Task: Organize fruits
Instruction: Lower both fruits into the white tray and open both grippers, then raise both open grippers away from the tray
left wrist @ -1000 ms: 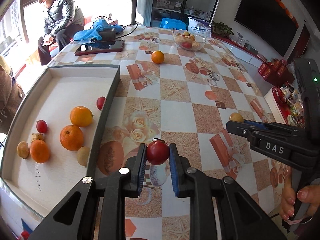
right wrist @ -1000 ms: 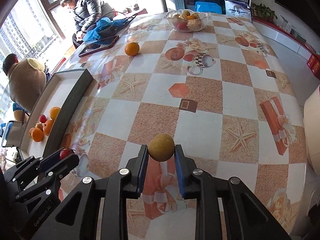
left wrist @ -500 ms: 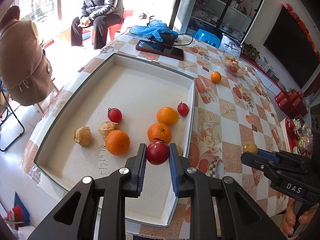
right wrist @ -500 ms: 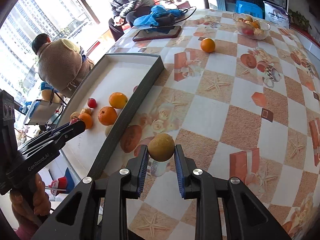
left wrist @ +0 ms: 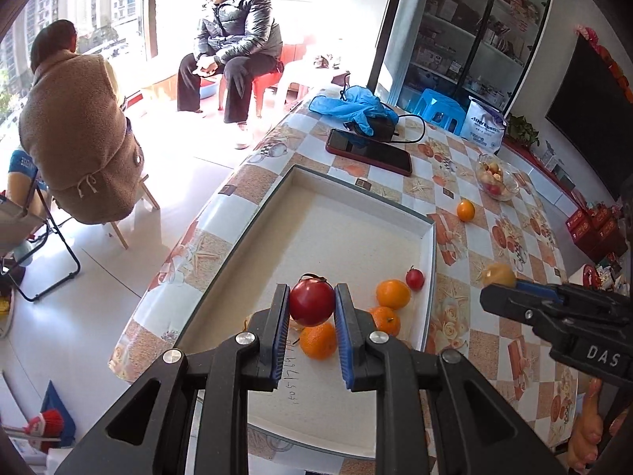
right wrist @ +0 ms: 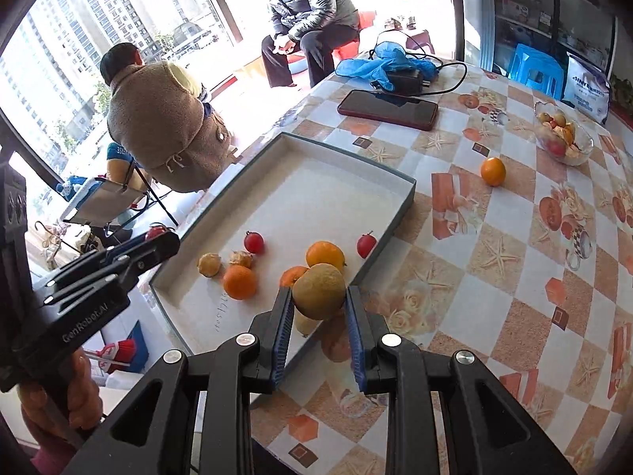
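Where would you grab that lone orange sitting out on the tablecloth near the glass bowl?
Across its widest middle, coming down from above. The lone orange is round and smooth, so pads placed off its widest part would likely slip. It sits apart from the glass bowl and the tray, with bare cloth on every side, so a hand-held gripper could straddle it from any direction.

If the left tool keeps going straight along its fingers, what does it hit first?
Most likely the oranges in the tray: the left tool, shut on the red fruit, points down at the orange just beyond its tips, over the tray. Depth is unclear, so the order is a guess.
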Demonstrator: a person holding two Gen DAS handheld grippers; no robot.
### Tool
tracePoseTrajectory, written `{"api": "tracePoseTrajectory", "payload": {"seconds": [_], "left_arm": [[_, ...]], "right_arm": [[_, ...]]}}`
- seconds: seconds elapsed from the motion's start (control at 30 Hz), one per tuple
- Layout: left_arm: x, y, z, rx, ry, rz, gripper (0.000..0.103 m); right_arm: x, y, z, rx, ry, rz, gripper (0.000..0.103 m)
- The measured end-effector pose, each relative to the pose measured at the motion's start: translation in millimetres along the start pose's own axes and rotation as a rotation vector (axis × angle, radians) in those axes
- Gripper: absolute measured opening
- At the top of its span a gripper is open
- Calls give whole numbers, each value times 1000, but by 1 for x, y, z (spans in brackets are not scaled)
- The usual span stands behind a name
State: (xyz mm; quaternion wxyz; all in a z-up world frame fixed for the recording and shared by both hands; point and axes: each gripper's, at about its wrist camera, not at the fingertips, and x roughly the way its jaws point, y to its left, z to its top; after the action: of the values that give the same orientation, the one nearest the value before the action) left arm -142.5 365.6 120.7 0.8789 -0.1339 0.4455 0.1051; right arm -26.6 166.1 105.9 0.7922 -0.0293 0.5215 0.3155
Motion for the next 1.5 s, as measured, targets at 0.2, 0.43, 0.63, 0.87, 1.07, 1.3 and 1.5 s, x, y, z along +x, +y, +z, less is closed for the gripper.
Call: {"api": "tracePoseTrajectory", "payload": {"seconds": [0.2, 0.43, 0.63, 0.87, 1.07, 1.3, 1.5], "left_arm": [[48, -11, -20, 27, 98, 32, 24], [73, -25, -25, 74, 113, 114, 28], [77, -25, -25, 70, 102, 129, 81], [78, -25, -32, 67, 122, 135, 96], [77, -26, -38, 47, 143, 97, 103], [74, -32, -47, 57, 200, 112, 103], [65, -38, -58, 115, 144, 219, 103]], "right_arm": [[34, 12, 22, -27, 62, -32, 28], [94, -1, 9, -4, 175, -20, 28], [101, -2, 13, -36, 174, -37, 28], [81, 1, 13, -67, 97, -79, 93], [73, -1, 4, -70, 108, -120, 103], [66, -12, -13, -41, 146, -176, 103], [66, -23, -34, -42, 176, -211, 103]]}}
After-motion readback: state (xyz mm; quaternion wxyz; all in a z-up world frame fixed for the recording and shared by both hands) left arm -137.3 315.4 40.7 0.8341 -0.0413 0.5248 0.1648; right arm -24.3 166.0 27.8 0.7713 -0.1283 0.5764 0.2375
